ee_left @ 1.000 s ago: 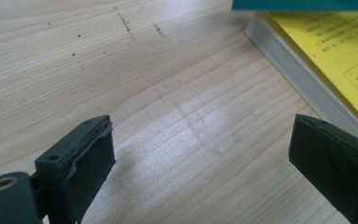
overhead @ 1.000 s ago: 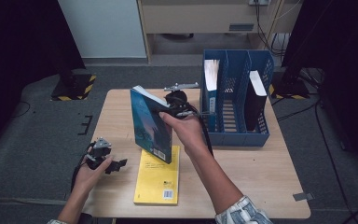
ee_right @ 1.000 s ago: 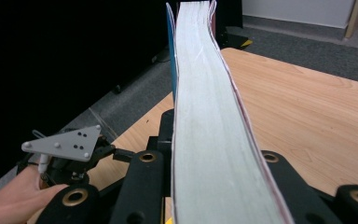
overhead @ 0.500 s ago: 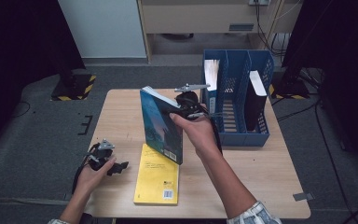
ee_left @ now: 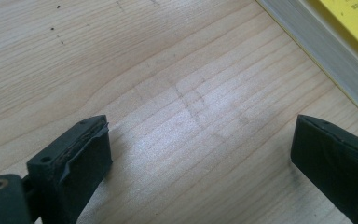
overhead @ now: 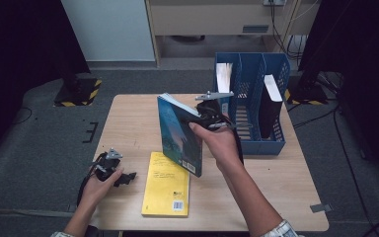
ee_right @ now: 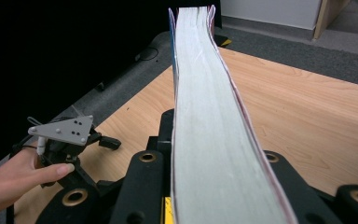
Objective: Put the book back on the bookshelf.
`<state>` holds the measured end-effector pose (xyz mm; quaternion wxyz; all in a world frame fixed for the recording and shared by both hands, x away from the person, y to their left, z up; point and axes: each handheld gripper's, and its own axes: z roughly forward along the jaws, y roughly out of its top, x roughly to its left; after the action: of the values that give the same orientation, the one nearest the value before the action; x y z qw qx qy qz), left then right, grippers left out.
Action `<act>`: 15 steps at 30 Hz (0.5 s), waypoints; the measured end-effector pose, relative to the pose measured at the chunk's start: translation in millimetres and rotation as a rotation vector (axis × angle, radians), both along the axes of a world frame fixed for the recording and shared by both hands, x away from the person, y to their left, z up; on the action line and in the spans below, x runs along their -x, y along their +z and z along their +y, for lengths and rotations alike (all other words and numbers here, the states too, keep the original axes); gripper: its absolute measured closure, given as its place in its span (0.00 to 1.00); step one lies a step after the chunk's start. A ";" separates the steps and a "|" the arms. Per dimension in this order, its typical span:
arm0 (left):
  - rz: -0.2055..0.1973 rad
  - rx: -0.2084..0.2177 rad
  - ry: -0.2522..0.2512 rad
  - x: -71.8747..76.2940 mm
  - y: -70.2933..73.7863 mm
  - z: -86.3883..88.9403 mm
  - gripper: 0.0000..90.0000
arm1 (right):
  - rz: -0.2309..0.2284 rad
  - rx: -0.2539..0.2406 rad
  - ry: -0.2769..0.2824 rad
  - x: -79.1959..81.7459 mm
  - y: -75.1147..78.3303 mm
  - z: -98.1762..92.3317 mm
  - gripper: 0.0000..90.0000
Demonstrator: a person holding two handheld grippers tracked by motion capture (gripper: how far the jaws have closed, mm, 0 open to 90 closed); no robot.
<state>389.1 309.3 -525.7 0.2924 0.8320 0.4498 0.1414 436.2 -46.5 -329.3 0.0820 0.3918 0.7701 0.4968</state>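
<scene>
A blue-covered book (overhead: 180, 133) is lifted upright above the middle of the wooden table (overhead: 128, 118), and my right gripper (overhead: 205, 117) is shut on its upper page edge. In the right gripper view the book's white page block (ee_right: 209, 116) runs away between the two jaws, which clamp it from both sides. A yellow book (overhead: 169, 183) lies flat near the table's front edge. My left gripper (overhead: 121, 176) rests low on the table left of the yellow book, open, with only bare wood (ee_left: 196, 116) between its fingers; the yellow book's edge (ee_left: 326, 51) lies just beyond.
A blue slotted file rack (overhead: 251, 106) stands at the table's right rear, with a white-paged book (overhead: 223, 79) in its left slot and a dark book (overhead: 270, 106) in its right one. My left hand's gripper (ee_right: 65, 140) also appears in the right gripper view.
My right hand has carried the blue book to the right, toward the blue rack, and slightly up. The left gripper has stayed where it was.
</scene>
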 end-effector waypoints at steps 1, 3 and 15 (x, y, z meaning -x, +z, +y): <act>-0.004 -0.003 0.000 0.5 -0.5 -0.6 0.05 | -0.001 -0.001 0.001 0.8 0.4 -1.1 0.82; -0.010 -0.005 -0.002 1.2 -1.2 -1.1 0.03 | -0.001 -0.001 0.004 2.8 1.0 -3.4 0.82; -0.050 0.009 0.007 4.7 -5.6 -1.7 0.01 | 0.003 -0.006 0.004 11.6 0.5 -12.3 0.82</act>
<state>384.4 307.6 -531.3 0.3067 0.8253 0.4459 0.1611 424.6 -58.8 -328.7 0.0785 0.3911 0.7696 0.4985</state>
